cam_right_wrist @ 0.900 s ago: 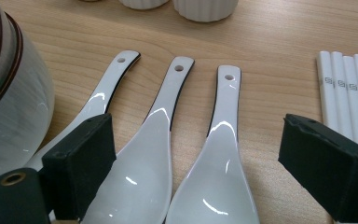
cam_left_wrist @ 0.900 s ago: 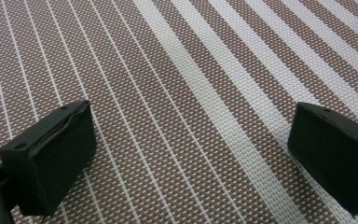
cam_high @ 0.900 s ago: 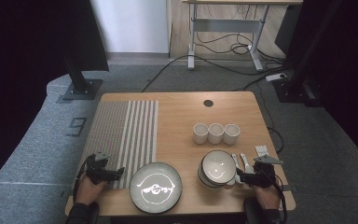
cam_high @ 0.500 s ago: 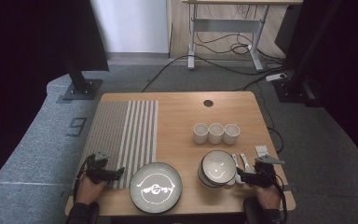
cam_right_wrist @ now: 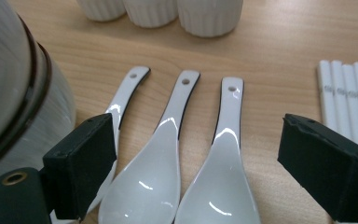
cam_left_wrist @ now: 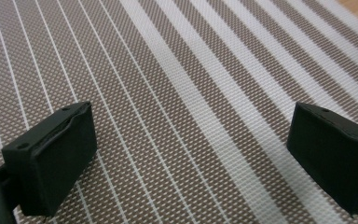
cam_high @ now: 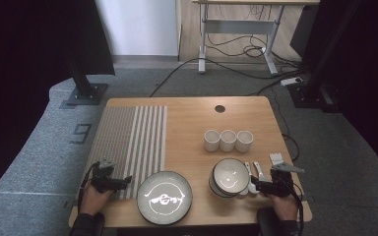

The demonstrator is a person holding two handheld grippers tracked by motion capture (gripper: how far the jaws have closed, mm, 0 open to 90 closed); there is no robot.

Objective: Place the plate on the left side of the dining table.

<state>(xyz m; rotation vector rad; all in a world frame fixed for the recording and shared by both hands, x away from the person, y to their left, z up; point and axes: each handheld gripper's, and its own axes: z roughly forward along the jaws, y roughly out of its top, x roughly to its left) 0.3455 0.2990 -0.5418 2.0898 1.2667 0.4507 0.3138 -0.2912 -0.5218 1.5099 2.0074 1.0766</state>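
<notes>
My left gripper rests low over the near left part of a striped brown and white placemat. In the left gripper view it stands open above the weave, nothing between its jaws. My right gripper sits at the near right, pointing toward a white bowl. In the right gripper view it is open over three white spoons lying side by side on the wood. The bowl stands just left of the left jaw.
A dark-rimmed plate lies at the front middle of the wooden table. Three white cups stand in a row behind the bowl. White sticks lie right of the spoons. The table's right edge is close to my right hand.
</notes>
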